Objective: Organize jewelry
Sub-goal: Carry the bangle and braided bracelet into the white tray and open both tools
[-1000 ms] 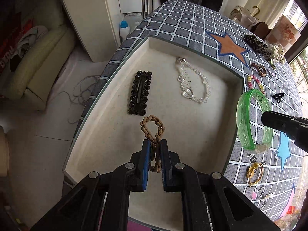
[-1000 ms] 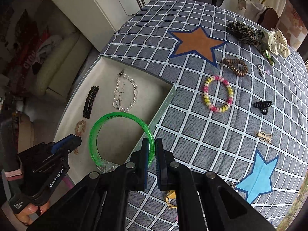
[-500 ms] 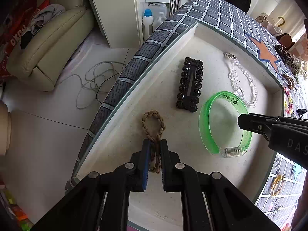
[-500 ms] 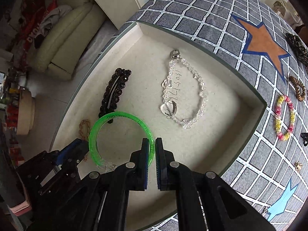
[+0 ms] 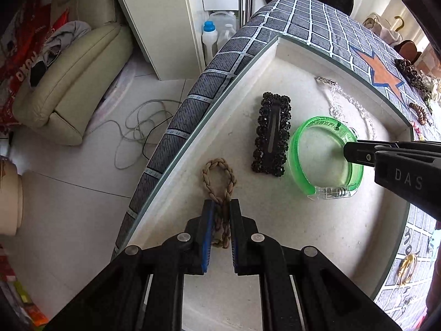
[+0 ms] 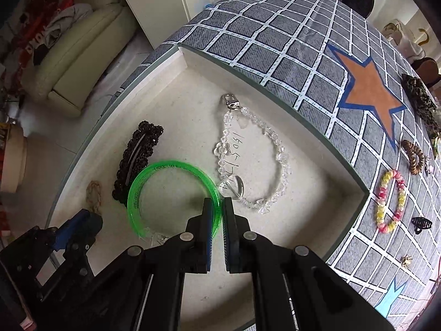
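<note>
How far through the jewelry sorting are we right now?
Roughly midway. Done: black hair clip and crystal chain lie in the tray. In hand: left gripper holds the braided band, right gripper the green bangle, both over the tray. Left: beaded bracelet, brown coil, small clips.

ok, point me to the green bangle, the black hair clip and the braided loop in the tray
green bangle [image 6: 137, 190]: right wrist view, left side of the band.
black hair clip [image 5: 273, 135]: left wrist view, centre of the clip.
braided loop [image 5: 219, 164]: left wrist view, top of the loop.
</note>
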The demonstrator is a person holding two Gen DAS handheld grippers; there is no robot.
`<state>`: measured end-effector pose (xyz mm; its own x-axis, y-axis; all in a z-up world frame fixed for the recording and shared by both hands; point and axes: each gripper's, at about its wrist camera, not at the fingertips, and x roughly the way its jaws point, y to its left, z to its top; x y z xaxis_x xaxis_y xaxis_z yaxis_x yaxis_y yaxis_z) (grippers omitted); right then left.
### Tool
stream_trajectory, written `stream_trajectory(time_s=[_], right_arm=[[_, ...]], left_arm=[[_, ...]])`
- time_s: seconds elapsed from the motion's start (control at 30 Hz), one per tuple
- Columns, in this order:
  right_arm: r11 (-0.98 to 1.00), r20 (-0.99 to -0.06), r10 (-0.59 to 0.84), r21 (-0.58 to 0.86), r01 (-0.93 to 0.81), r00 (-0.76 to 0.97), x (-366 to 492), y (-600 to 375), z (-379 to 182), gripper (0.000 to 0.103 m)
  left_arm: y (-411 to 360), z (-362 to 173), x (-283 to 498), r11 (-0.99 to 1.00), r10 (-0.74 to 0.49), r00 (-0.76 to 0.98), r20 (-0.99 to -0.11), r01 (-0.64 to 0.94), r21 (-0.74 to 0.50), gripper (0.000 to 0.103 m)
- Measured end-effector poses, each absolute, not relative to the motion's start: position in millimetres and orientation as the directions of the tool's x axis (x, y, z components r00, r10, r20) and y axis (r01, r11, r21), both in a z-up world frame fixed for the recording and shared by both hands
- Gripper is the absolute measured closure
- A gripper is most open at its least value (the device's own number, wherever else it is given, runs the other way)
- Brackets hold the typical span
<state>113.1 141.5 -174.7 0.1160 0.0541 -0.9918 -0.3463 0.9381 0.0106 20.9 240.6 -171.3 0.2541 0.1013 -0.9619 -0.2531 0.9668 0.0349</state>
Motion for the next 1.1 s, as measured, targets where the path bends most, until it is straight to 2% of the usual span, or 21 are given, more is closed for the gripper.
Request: stream_trajectory(time_s=[0.17, 0.23, 0.27, 0.3, 0.37, 0.67, 1.07, 1.1], right_arm=[[0.937, -0.992, 0.056, 0.013, -0.348, 0.113, 116.6, 146.3, -174.7, 0.095], [0.936, -0.992, 0.07, 0.028, -0.352, 0.107, 117.4, 148.1, -175.5, 0.089], [0.935, -0.992, 0.077, 0.036, -0.353, 0.104, 117.6, 148.6, -175.3, 0.082], [0.935, -0.991, 0.081, 0.04, -0.353, 0.102, 119.0, 149.5, -174.7, 0.07], [0.938, -0.99, 0.093, 0.052, -0.343, 0.104, 115.0, 151.3, -173.6, 0.059], [0.943, -0.974, 0.182, 0.133, -0.304, 0.138, 111.6, 131.9, -142.6, 0.058], [0.955, -0.956, 0.227, 0.182, -0.233, 0.184, 89.5, 85.2, -112.2, 0.057], [0.957, -0.955, 0.229, 0.186, -0.225, 0.187, 86.8, 80.8, -110.7, 0.057]], left_arm=[[237.1, -170.4, 22.5, 0.965, 0.109, 0.241, -0.964, -0.26, 0.044, 0.085], [235.5, -169.9, 23.7, 0.965, 0.114, 0.236, -0.965, -0.257, 0.051, 0.085], [234.9, -169.7, 24.3, 0.965, 0.117, 0.233, -0.965, -0.254, 0.056, 0.085], [234.1, -169.6, 24.8, 0.966, 0.12, 0.23, -0.966, -0.253, 0.06, 0.085], [232.4, -168.0, 25.1, 0.966, 0.12, 0.223, -0.967, -0.25, 0.063, 0.085], [230.6, -163.9, 28.7, 0.969, 0.122, 0.211, -0.97, -0.237, 0.07, 0.084], [227.5, -158.8, 28.8, 0.974, 0.12, 0.22, -0.968, -0.216, 0.072, 0.084], [227.7, -158.0, 28.6, 0.973, 0.121, 0.222, -0.967, -0.217, 0.072, 0.072]])
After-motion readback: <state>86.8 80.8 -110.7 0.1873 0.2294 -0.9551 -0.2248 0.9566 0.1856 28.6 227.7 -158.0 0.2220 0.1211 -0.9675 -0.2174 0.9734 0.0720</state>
